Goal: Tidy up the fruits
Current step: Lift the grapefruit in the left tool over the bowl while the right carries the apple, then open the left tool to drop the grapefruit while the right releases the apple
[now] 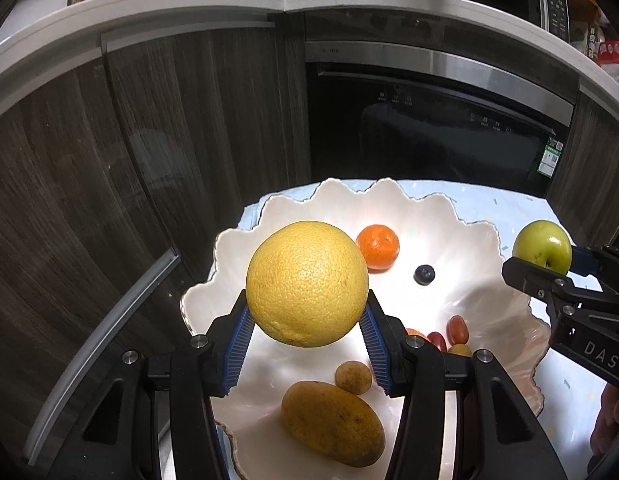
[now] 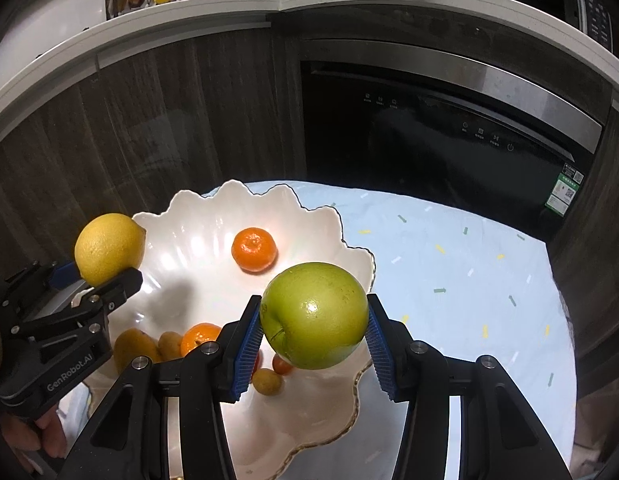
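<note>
- My left gripper (image 1: 307,322) has its jaws clamped on a large yellow citrus (image 1: 306,283), held above the near-left part of the scalloped white bowl (image 1: 449,216).
- My right gripper (image 2: 314,330) has its jaws clamped on a green apple (image 2: 314,315), held over the bowl's right rim.
- In the bowl I see a mandarin (image 1: 378,247), a blueberry (image 1: 424,274), a mango (image 1: 332,423) and cherry tomatoes (image 1: 457,329).
- The bowl sits on the counter's pale blue cloth (image 2: 449,272).

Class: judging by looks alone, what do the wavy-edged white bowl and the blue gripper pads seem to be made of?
Wavy-edged white bowl: probably glazed ceramic; glossy, pearly reflections, thin gold rim. Blue gripper pads: likely rubber or soft plastic; matte, finely ribbed.
</note>
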A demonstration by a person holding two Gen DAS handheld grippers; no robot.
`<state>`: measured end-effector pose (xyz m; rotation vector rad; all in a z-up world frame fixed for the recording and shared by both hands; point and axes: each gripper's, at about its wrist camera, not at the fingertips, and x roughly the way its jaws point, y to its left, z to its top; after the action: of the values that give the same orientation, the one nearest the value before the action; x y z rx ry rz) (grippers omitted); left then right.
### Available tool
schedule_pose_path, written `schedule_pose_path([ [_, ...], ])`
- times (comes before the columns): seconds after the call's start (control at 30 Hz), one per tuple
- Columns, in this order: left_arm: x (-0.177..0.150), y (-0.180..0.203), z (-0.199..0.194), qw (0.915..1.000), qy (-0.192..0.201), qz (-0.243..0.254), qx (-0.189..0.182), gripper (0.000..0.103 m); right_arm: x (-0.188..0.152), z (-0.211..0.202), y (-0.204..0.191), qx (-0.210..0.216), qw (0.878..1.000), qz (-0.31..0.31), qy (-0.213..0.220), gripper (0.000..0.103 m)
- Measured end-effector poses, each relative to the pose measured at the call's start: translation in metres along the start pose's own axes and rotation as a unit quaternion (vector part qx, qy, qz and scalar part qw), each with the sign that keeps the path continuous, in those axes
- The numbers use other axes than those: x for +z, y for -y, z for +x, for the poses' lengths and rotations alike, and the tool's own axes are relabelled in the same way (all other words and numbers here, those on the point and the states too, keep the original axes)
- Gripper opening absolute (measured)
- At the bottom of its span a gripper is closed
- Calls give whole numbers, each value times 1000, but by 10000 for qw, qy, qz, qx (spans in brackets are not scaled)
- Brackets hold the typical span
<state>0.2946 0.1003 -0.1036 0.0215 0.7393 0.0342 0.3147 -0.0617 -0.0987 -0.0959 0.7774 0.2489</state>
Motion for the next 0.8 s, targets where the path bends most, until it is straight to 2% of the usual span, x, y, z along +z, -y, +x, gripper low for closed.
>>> schedule_pose_path([
  [0.23, -7, 2, 8, 9997, -211, 50, 57, 53, -3, 4, 2, -106, 9998, 27, -168, 51],
  [0.3, -7, 3, 3, 9999, -81, 92, 113, 59, -5, 6, 3, -111, 9996, 77, -229, 51],
  [0.33, -6, 2, 1, 9999, -25, 81, 120, 67, -6, 5, 4, -121, 9996, 116, -215, 54],
  [0.37, -6, 2, -1, 9999, 1, 66, 133, 71, -5, 4, 5, -136, 9997, 125, -178, 62],
  [0.4, -5, 2, -2, 9999, 10, 65, 141, 71, -5, 1, 6, -187, 9997, 124, -114, 73],
  [0.47, -5, 3, -2, 9998, -4, 97, 147, 73, -4, -6, 6, -323, 9994, 133, 39, 83],
  [0.67, -5, 4, -11, 9997, 55, 31, 242, 94, 0, -16, 6, -315, 9993, 146, 153, 86],
  [0.8, -4, 2, -20, 9994, 117, -17, 322, 99, -1, -22, 6, -322, 9991, 188, 201, 90],
])
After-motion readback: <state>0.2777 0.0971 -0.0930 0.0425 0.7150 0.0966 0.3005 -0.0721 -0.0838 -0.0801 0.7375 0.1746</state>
